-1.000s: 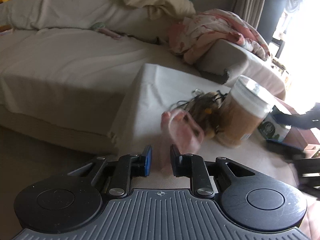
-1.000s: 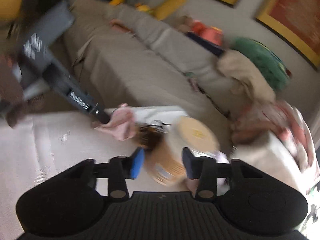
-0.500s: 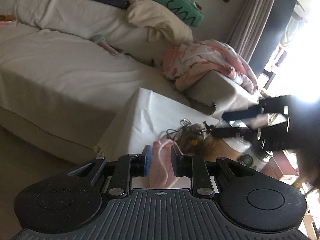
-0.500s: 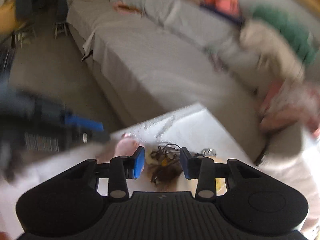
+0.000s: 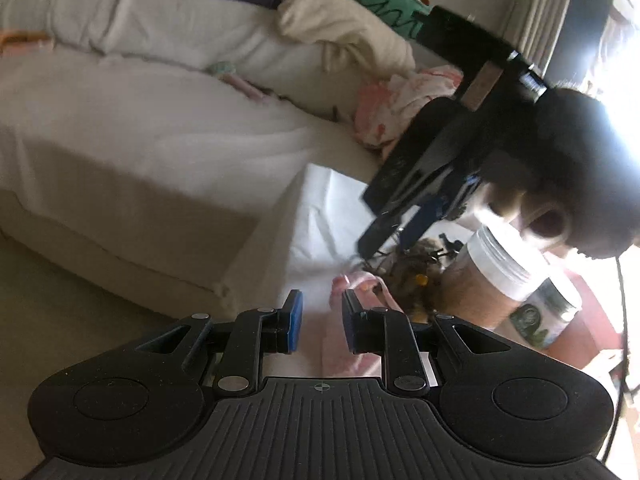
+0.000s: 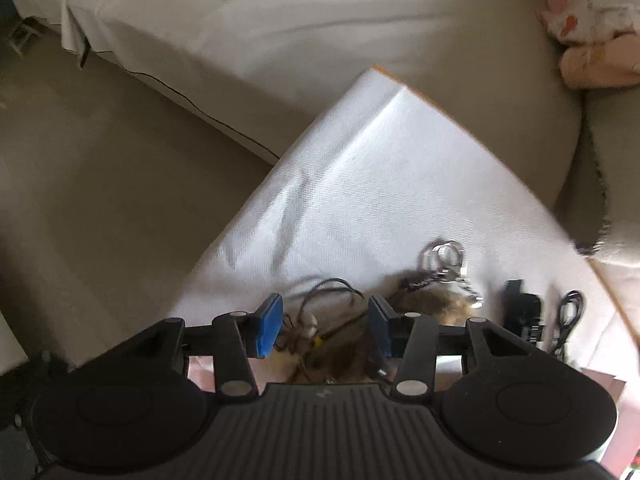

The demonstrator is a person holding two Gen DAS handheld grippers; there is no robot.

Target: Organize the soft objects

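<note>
Both tongs gaped empty: right gripper [image 6: 324,326] straddled the furry tangle [image 6: 424,308] mid-table to grab; left gripper [image 5: 320,320] beside pink cloth [image 5: 360,280]

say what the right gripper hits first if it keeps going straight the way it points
Most likely the tangle of cords on the brown furry item, which lies right between the open right gripper fingers on the white cloth. Depth is hard to judge here.

The right gripper [image 6: 324,326] has come down over the brown furry pile [image 6: 432,306] and now hangs close above it, with wider jaws. The left gripper [image 5: 320,322] has opened wider beside the pink cloth [image 5: 352,320].
</note>
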